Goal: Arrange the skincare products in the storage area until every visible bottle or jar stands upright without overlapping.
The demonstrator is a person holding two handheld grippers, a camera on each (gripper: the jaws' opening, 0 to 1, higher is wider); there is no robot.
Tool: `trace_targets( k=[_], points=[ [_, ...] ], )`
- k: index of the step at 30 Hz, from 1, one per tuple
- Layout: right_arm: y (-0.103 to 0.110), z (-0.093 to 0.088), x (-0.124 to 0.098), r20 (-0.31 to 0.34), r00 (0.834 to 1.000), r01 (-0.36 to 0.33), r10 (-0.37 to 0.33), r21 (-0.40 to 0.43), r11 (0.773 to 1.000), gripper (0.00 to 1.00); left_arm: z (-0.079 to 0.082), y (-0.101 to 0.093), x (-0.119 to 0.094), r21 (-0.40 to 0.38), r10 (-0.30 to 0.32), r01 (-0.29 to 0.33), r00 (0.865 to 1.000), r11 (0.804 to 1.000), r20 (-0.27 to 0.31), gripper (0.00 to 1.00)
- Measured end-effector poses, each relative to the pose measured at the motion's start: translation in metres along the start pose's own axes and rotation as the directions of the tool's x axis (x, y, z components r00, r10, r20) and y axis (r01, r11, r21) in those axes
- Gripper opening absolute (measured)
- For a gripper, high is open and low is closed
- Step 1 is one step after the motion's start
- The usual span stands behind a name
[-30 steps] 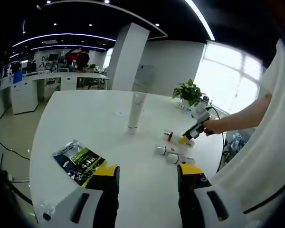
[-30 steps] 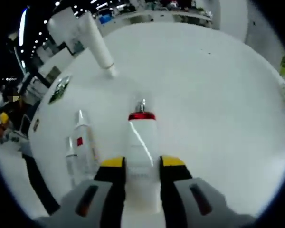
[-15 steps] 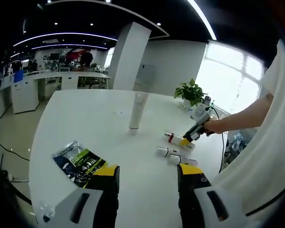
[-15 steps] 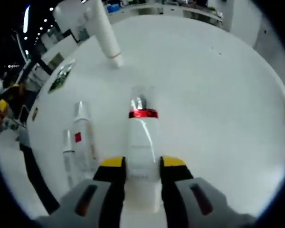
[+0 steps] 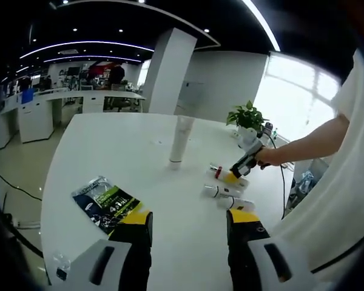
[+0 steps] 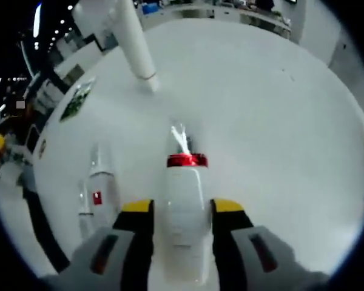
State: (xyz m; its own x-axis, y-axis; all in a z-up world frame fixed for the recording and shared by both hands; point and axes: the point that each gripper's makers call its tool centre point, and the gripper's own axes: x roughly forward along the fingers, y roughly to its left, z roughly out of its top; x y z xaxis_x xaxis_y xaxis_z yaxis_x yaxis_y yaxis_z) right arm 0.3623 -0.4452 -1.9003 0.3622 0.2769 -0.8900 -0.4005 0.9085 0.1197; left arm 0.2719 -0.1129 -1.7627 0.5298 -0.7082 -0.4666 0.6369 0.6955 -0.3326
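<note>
Fingers of the right gripper (image 6: 182, 209) are clamping a white bottle w/ a red collar (image 6: 185, 203), yellow tips pressing its sides; bottle is lying along the fingers, clear cap pointing away from the camera. Left gripper (image 5: 188, 221) is hanging over the near edge w/ its fingers spread apart, nothing btwn them.

Going by size: the big white surface (image 5: 115, 151) is carrying everything. A person's arm (image 5: 309, 142) is reaching in from the right in the left gripper view, holding the right gripper (image 5: 236, 171) down at the bottle near the surface's right side. A tall white tube (image 5: 179, 140) is standing upright on its cap around the middle of the surface, well apart from the rest; same tube (image 6: 136, 42) is showing in the right gripper view, beyond the bottle. A dark green-and-black sachet (image 5: 106, 203) is lying flat near the left gripper's left finger.

Two small clear bottles (image 5: 225, 197) are lying on their sides just beside the held bottle, on the near side; in the right gripper view they (image 6: 97, 194) are sitting left of the fingers, one w/ a small red label. A potted plant (image 5: 247, 118) is standing at the far right edge.
</note>
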Motion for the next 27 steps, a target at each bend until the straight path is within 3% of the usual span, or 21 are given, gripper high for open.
trace_targets(
  k=[6,9,13,19,20,27],
  points=[
    [0.001,0.019,0.01,-0.011,1.0,0.014,-0.014,-0.023,1.0,0.44,-0.002,0.003,-0.004,-0.005,0.017,-0.017,1.0,1.0,-0.003,0.5],
    [-0.004,0.017,0.013,-0.054,0.998,0.043,-0.045,-0.04,0.998,0.36,-0.002,0.005,-0.006,-0.006,0.025,-0.025,1.0,1.0,-0.003,0.5],
    [-0.01,0.018,0.012,-0.057,0.996,0.066,-0.071,-0.075,0.995,0.29,-0.002,0.008,-0.009,-0.015,0.041,-0.041,0.999,0.999,0.003,0.5],
    [-0.012,0.016,0.013,-0.072,0.995,0.05,-0.063,-0.179,0.983,0.27,-0.005,0.005,-0.007,-0.016,0.039,-0.039,0.999,0.999,-0.004,0.5],
    [-0.012,0.017,0.013,-0.076,0.995,0.058,-0.069,-0.141,0.988,0.27,-0.005,0.005,-0.006,-0.014,0.037,-0.038,0.999,0.999,-0.004,0.5],
    [-0.01,0.018,0.006,-0.037,0.997,0.062,-0.069,-0.163,0.985,0.25,0.002,0.004,-0.005,-0.009,0.035,-0.035,0.999,0.999,0.017,0.5]
  ],
)
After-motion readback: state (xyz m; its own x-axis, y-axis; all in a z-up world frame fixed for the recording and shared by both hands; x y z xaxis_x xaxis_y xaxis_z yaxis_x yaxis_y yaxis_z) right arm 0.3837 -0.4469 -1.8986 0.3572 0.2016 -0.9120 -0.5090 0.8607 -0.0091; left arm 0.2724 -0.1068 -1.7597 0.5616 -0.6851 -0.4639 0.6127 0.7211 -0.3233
